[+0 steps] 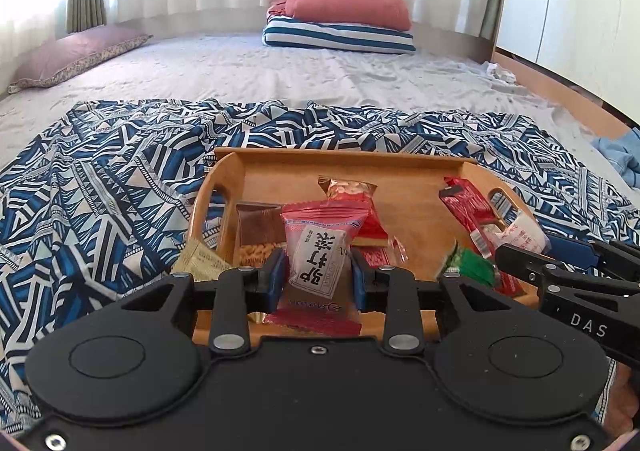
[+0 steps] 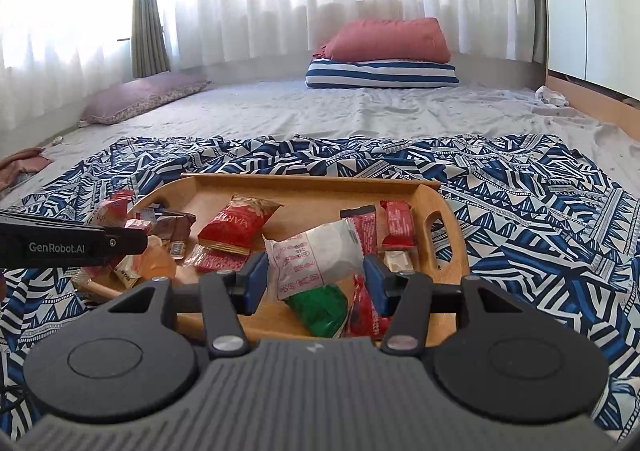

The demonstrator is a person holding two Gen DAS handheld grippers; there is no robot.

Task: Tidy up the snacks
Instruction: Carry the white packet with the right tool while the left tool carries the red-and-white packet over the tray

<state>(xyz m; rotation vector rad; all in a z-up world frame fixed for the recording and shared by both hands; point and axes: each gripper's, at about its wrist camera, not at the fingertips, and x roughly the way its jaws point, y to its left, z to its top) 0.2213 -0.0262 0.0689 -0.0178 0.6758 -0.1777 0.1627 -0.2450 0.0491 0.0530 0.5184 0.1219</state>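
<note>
Snacks sit mostly in the wooden tray [image 1: 424,171], frame centre in both views, on the blue-white patterned cloth [image 1: 100,187]. Left gripper [image 1: 318,271] is clamped on a red-edged packet with a white label [image 1: 320,251], held above the tray's near left part. Right gripper [image 2: 316,275] pinches a white packet with red print [image 2: 316,255] over the tray's near right part; green packet [image 2: 320,309] just below it. Loose in tray: red nut packet [image 2: 236,225] at centre, brown packet [image 1: 258,219] at left, red bars [image 2: 398,225] by the right handle slot. Beyond: grey sheet [image 1: 320,67], red folded blanket [image 1: 352,5] on striped one [image 1: 340,37], upper centre.
</note>
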